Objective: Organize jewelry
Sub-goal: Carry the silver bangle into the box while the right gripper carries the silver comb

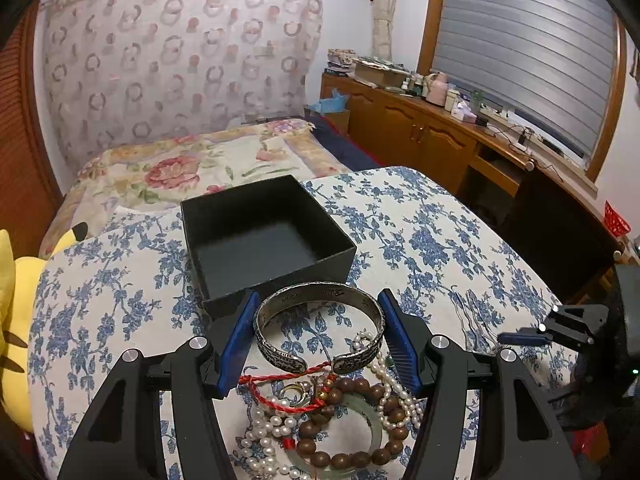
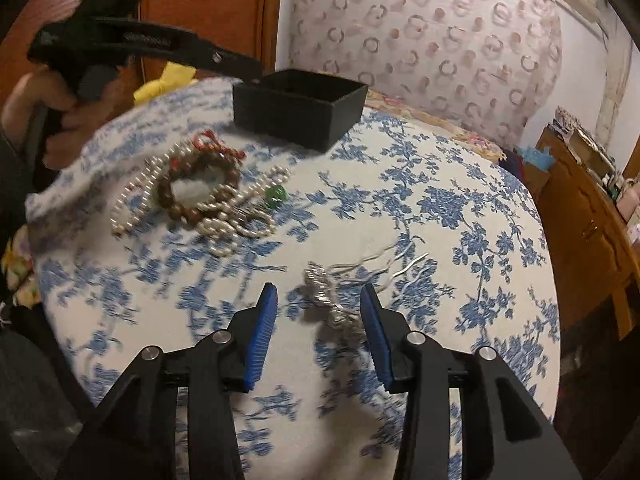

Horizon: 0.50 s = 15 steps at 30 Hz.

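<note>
An open black box (image 1: 264, 236) stands on the blue-flowered tablecloth (image 1: 440, 248); it also shows in the right wrist view (image 2: 300, 110). My left gripper (image 1: 318, 300) holds a silver cuff bangle (image 1: 320, 328) between its blue pads, above a jewelry pile (image 1: 332, 416) of pearls, brown beads, a red cord and a jade bangle. The pile shows in the right wrist view (image 2: 200, 196). My right gripper (image 2: 318, 296) is open, its jaws either side of a silver chain (image 2: 332, 300) lying on the cloth.
A yellow plush toy (image 1: 12, 320) sits at the table's left edge. A bed with a floral cover (image 1: 192, 168) lies behind the table. A wooden cabinet (image 1: 420, 128) with clutter runs along the right under the window.
</note>
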{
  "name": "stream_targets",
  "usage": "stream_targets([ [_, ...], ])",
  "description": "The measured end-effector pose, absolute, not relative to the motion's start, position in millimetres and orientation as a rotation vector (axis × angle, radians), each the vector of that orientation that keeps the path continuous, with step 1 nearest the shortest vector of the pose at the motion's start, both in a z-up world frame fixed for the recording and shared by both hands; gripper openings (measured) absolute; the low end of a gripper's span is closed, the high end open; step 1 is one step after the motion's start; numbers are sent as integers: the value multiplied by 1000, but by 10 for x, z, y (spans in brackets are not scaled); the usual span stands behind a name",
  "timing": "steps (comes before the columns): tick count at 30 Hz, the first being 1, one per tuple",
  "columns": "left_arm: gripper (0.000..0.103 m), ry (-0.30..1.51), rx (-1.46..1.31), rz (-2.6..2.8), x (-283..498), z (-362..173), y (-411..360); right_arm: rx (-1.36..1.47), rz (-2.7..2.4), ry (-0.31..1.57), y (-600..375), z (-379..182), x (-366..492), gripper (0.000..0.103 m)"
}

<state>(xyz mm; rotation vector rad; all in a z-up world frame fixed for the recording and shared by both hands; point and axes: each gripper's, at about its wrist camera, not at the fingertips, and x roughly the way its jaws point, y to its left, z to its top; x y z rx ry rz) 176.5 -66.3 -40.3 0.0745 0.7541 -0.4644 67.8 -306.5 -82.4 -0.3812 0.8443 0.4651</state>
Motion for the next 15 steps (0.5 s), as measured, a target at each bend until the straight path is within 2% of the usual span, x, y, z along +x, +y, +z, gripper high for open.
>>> stream_targets([
  [3, 58, 758, 78, -464, 1763, -417, -660, -430, 473, 838, -3045, -867, 694, 42],
  [5, 58, 759, 79, -464, 1760, -426, -653, -452, 459, 835, -3041, -867, 708, 34],
  [6, 58, 759, 77, -464, 1764, -429, -654, -470, 455, 829, -3035, -865, 709, 34],
  [7, 58, 758, 77, -464, 1763, -429, -654, -475, 464, 823, -3030, -856, 707, 22],
  [8, 58, 757, 77, -464, 1763, -429, -654, -483, 461, 815, -3024, -840, 707, 18],
  [15, 58, 744, 65, -458, 1780, -395, -613, -486, 453, 780, -3019, -677, 764, 15],
])
